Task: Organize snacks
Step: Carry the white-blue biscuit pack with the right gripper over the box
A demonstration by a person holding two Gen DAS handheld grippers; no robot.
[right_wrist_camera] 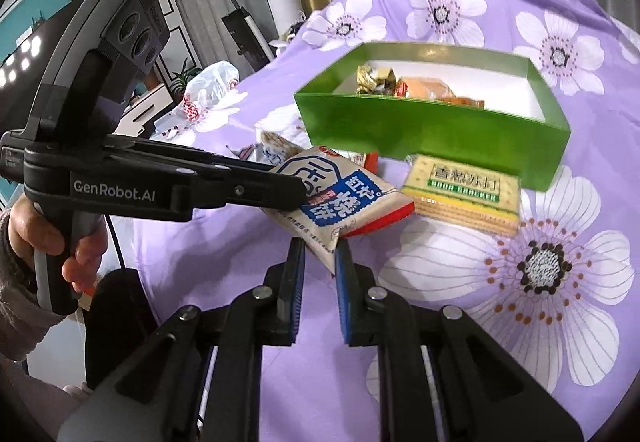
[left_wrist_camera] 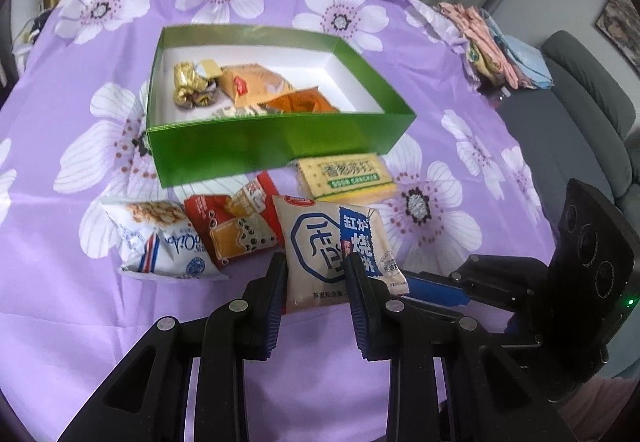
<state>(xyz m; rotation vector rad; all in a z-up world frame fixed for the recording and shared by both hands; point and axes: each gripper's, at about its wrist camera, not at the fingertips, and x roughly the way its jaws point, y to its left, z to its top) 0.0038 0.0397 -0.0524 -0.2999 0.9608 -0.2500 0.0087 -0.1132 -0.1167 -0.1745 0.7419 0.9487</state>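
A beige snack packet with blue print [left_wrist_camera: 320,238] hangs just above the purple flowered cloth, held from both sides. My left gripper [left_wrist_camera: 316,278] is shut on its near edge; in the right wrist view that left gripper [right_wrist_camera: 292,194] comes in from the left. My right gripper [right_wrist_camera: 320,262] is shut on the beige packet's [right_wrist_camera: 340,202] near corner, and the right gripper [left_wrist_camera: 404,282] shows at the packet's right corner. Behind stands the green box [left_wrist_camera: 256,146] with gold candies [left_wrist_camera: 192,82] and orange packets [left_wrist_camera: 256,82] inside.
On the cloth before the box lie a yellow-green cracker pack [left_wrist_camera: 344,176], a red packet [left_wrist_camera: 236,230] and a white peanut bag [left_wrist_camera: 164,238]. Folded cloths [left_wrist_camera: 496,46] sit at the table's back right, by a grey sofa [left_wrist_camera: 580,114]. A person's hand [right_wrist_camera: 80,242] grips the left handle.
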